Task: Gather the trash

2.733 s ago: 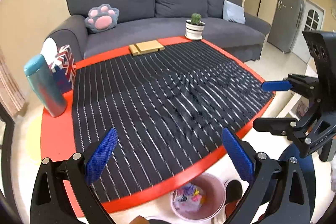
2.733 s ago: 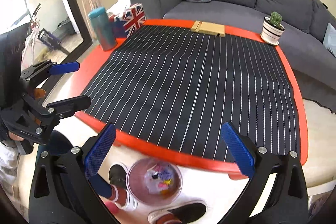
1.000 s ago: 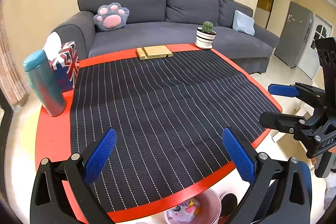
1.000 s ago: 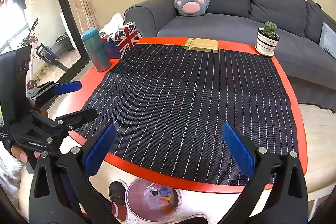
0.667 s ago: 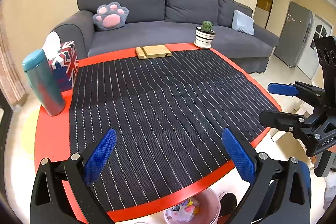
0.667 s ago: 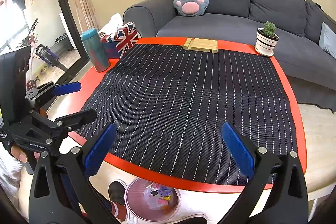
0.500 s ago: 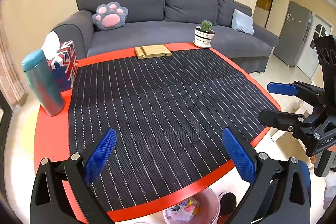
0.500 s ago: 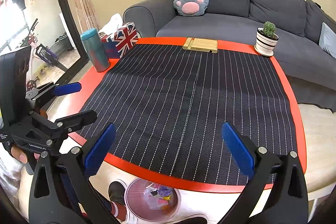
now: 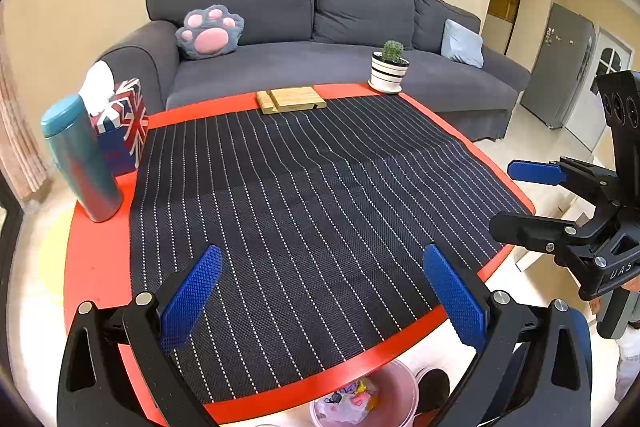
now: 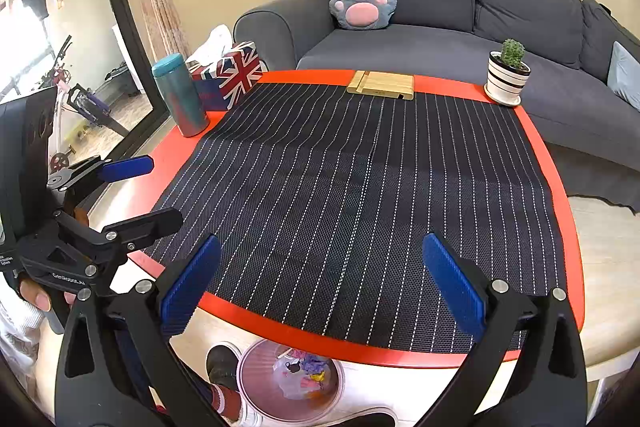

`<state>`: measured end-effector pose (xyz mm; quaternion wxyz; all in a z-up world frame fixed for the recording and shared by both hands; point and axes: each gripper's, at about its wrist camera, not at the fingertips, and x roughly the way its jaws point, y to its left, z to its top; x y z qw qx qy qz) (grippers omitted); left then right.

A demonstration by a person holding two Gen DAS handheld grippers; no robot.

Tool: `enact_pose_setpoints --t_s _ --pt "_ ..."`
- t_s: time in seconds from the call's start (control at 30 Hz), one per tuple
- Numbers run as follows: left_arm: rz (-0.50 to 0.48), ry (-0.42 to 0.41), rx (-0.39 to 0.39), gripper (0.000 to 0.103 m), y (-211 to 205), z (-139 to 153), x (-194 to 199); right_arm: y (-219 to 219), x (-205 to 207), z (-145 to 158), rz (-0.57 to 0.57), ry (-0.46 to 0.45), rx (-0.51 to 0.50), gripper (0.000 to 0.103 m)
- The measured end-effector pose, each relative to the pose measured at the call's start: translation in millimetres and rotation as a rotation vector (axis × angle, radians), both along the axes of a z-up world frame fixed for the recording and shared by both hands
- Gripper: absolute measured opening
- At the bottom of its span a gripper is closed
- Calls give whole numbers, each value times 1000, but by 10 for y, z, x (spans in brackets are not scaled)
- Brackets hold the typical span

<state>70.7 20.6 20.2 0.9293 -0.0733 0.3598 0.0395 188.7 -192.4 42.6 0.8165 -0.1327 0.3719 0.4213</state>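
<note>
Left gripper (image 9: 322, 293) & right gripper (image 10: 322, 283) both spread wide, holding nothing, hovering over near edge of striped mat (image 9: 304, 211). Trash sits in pink bin (image 10: 290, 377) on floor below table edge. Only right wrist view shows a hand (image 10: 34, 297) on left gripper's handle, plus mirror (image 10: 60, 39).

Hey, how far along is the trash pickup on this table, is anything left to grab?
Looks done: colourful wrappers sit in the pink round bin under the table edge, and the black striped mat shows no litter. In hand: nothing; the left tongs and right tongs are both open and empty. Left: nothing visible, only the teal bottle, flag tissue box, wooden stand and potted cactus.
</note>
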Motion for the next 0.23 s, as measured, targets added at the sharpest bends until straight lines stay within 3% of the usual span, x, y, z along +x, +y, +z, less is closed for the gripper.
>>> enact_pose_setpoints --t_s 0.23 --pt "0 11 10 97 -10 -5 10 -3 1 -1 0 2 0 99"
